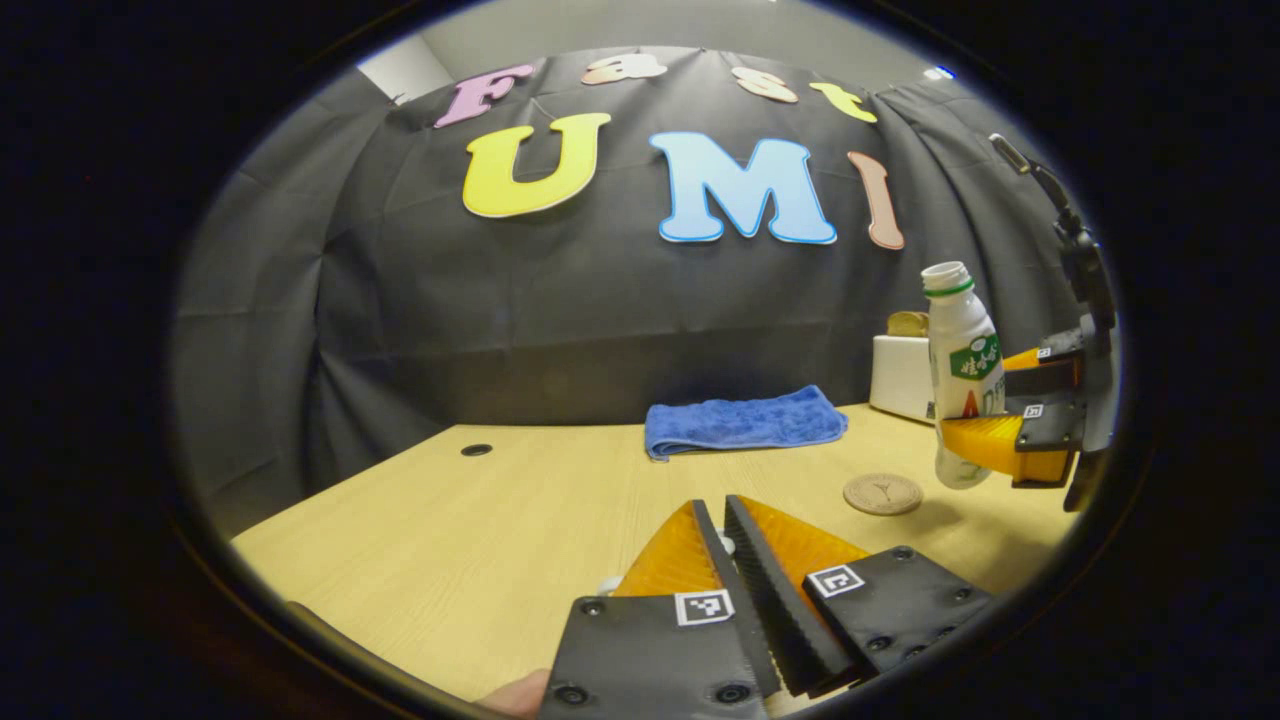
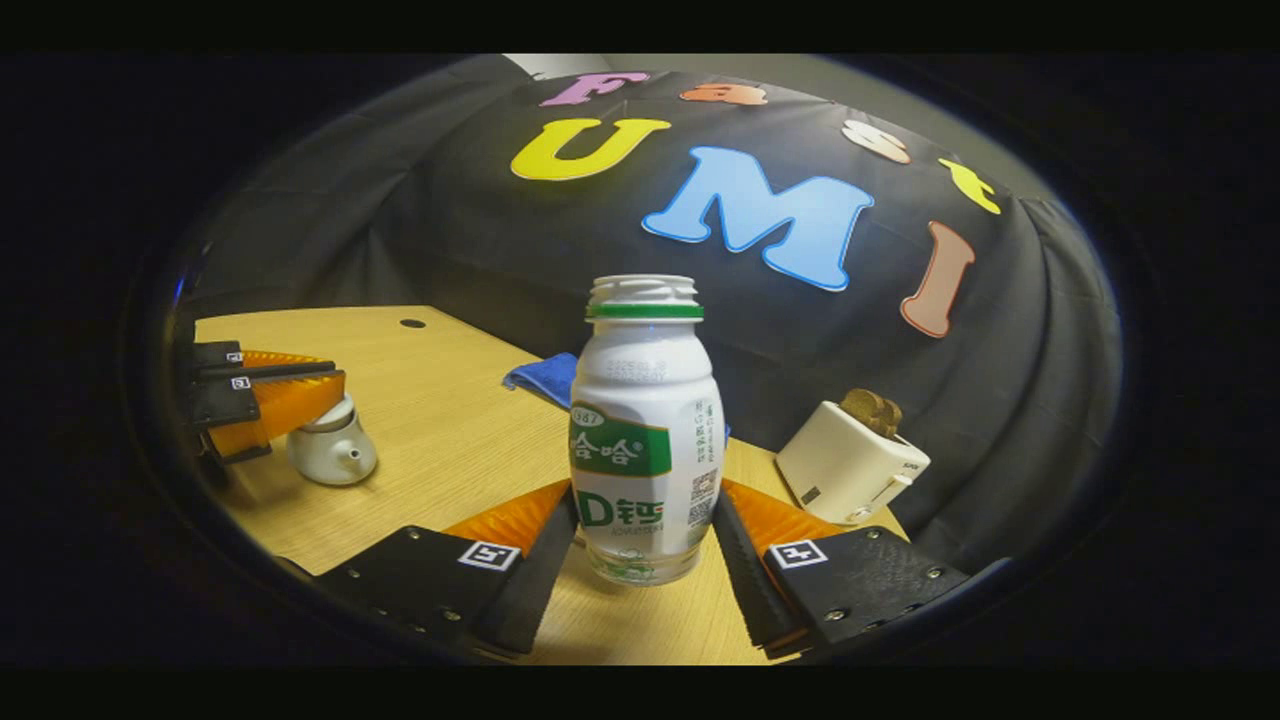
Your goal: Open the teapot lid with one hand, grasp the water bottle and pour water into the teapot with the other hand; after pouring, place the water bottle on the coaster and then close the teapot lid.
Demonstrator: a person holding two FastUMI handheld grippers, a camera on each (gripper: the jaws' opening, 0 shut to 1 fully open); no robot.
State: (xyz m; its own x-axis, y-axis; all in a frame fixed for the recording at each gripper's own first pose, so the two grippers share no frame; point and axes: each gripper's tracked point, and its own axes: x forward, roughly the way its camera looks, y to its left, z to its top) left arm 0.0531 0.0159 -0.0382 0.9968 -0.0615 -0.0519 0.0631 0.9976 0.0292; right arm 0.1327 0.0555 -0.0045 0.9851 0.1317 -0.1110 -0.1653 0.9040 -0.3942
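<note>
Up close in the left gripper view, the left gripper (image 1: 724, 520) has its two fingers drawn nearly together over something small and pale — a sliver of white shows between the tips, too little to name from here, so I cannot tell whether they are pinching it. Beyond them the wooden table (image 1: 470, 540) runs back to the booth's dark wall, with a folded blue towel (image 1: 742, 421) lying near the far edge and a round coaster (image 1: 882, 493) flat on the wood to the right. Just right of the coaster, the bottle (image 1: 962, 370) stands upright with its cap off, lifted clear of the table, held about the lower body by the right gripper (image 1: 985, 440). A white toaster (image 1: 902, 378) sits behind it. Over in the right gripper view, the bottle (image 2: 646, 440) stands upright between the right gripper's (image 2: 645, 525) fingers, which are clasped against its two sides low on the label. To the left, well apart, the small white teapot (image 2: 332, 450) sits on the table (image 2: 440, 420), and the left gripper (image 2: 325, 385) is right at its top, fingertips at the lid. The towel (image 2: 545, 378) peeks out behind the bottle, and the toaster (image 2: 850, 462) — with bread in its slot — sits to the right.
</note>
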